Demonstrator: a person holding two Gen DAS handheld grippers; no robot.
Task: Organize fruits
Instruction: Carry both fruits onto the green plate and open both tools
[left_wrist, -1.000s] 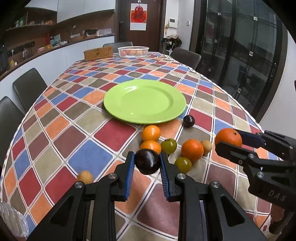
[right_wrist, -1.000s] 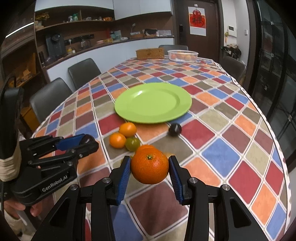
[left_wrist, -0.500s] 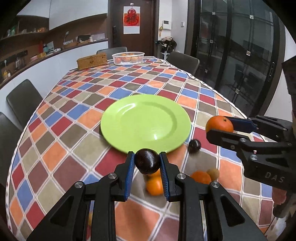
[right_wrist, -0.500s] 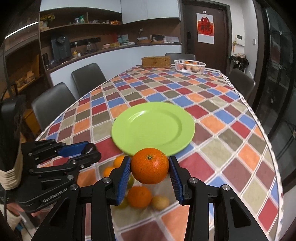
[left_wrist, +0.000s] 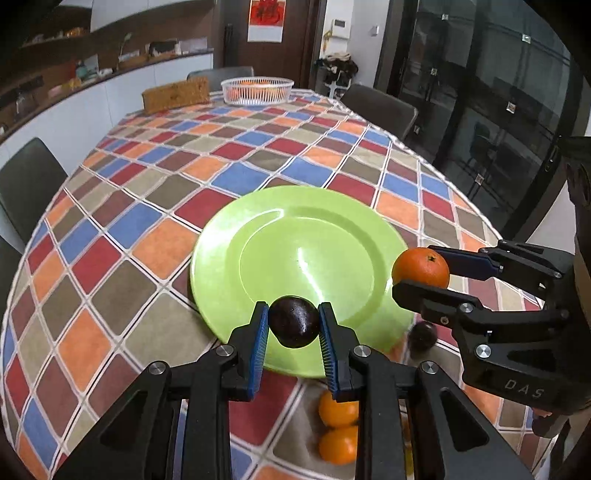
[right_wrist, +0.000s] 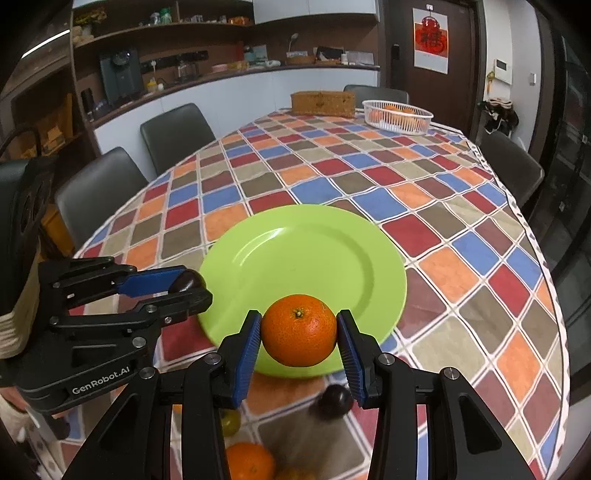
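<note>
Vs a sec ago, you've carried both grippers forward: the round lime-green plastic plate (left_wrist: 306, 258) sat well beyond the fruit then, now its near rim lies right under your fingertips, and the loose fruit pile has slid back beneath the gripper bodies.

Your left gripper (left_wrist: 294, 326) is clenched on the dark purple-black plum (left_wrist: 294, 326), blue pads pressing both sides, held in the air over the plate's near edge. Your right gripper (right_wrist: 299, 339) is grasping the round orange tangerine (right_wrist: 299, 339) the same way, stem end up, over the near-right part of the plate. From the left cam the tangerine (left_wrist: 421, 267) hangs at the plate's right rim, clear of the plum. Grip on both unchanged.

Plate is bare, resting on the bench w/ the multicolour checked cloth (right_wrist: 461, 236).

Left behind on the cloth, near side of the plate: a second dark plum (right_wrist: 334, 402) just off the rim, two small orange tangerines (left_wrist: 338, 428) touching each other, a greenish fruit (right_wrist: 231, 422) partly hidden by a finger, and another orange (right_wrist: 251, 461) at the bottom edge.

Far end of bench: white wire basket (right_wrist: 397, 116) w/ oranges, and a tan woven box (right_wrist: 323, 103) left of it. Dark chairs (right_wrist: 99, 192) line the left side.
</note>
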